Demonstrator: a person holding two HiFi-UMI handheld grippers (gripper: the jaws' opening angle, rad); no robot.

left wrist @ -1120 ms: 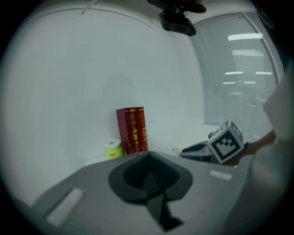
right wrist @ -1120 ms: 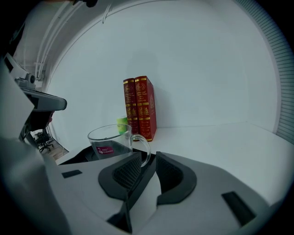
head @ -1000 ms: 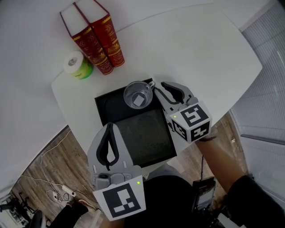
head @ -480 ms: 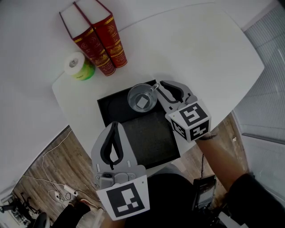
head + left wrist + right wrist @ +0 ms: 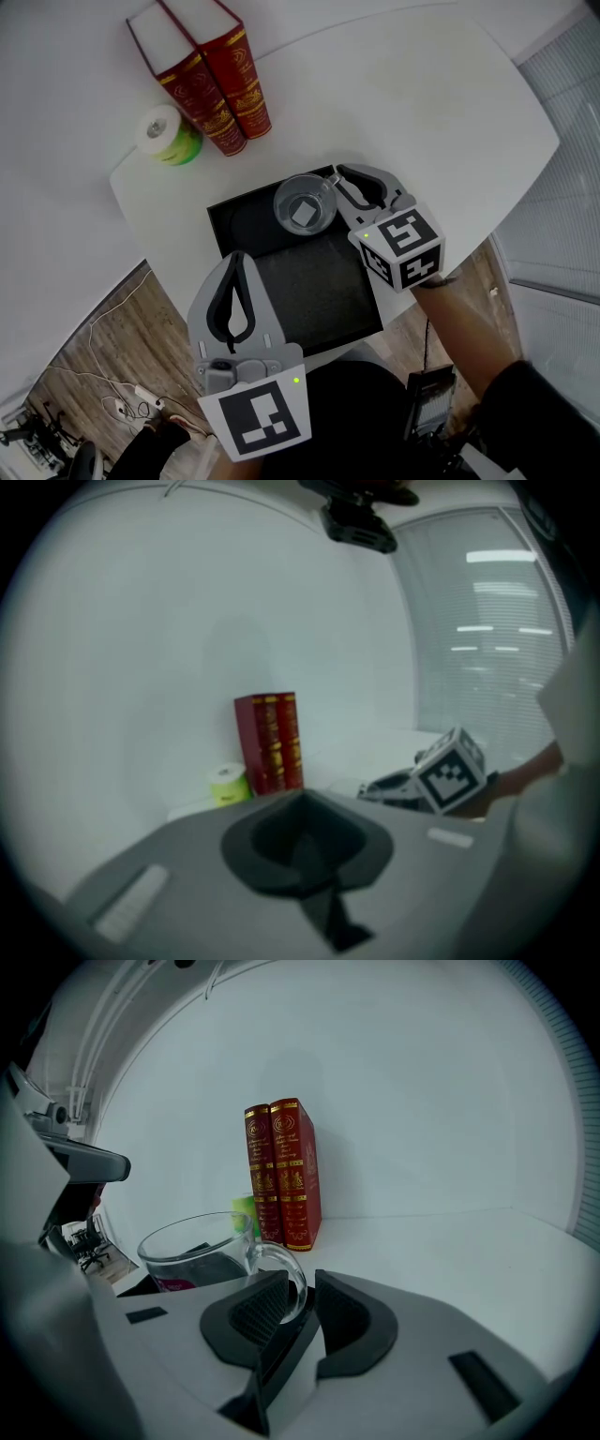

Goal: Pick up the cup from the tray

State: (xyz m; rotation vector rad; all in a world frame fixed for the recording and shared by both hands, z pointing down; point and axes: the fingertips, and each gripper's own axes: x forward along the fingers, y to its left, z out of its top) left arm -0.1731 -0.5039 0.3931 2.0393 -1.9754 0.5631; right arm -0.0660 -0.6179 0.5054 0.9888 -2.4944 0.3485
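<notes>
A clear glass cup point(image 5: 305, 204) is over the far end of the black tray point(image 5: 319, 286). My right gripper point(image 5: 336, 178) is at the cup's right side, shut on its handle. In the right gripper view the handle point(image 5: 286, 1274) is pinched between the two ribbed pads, with the cup point(image 5: 192, 1251) just left of them. My left gripper point(image 5: 236, 259) hovers at the tray's near left corner, shut with nothing in it. In the left gripper view its jaws point(image 5: 305, 808) meet, and the right gripper's marker cube point(image 5: 450, 771) shows beyond.
Two red books point(image 5: 202, 75) stand at the far left of the white table point(image 5: 422, 103), with a green-wrapped roll point(image 5: 164, 134) beside them. The table edge runs just behind the tray's near side. Wooden floor and cables point(image 5: 103, 375) lie below left.
The cup and my right gripper have drifted slightly right, and the cup looks a little larger in the head view. My left gripper has barely moved.
</notes>
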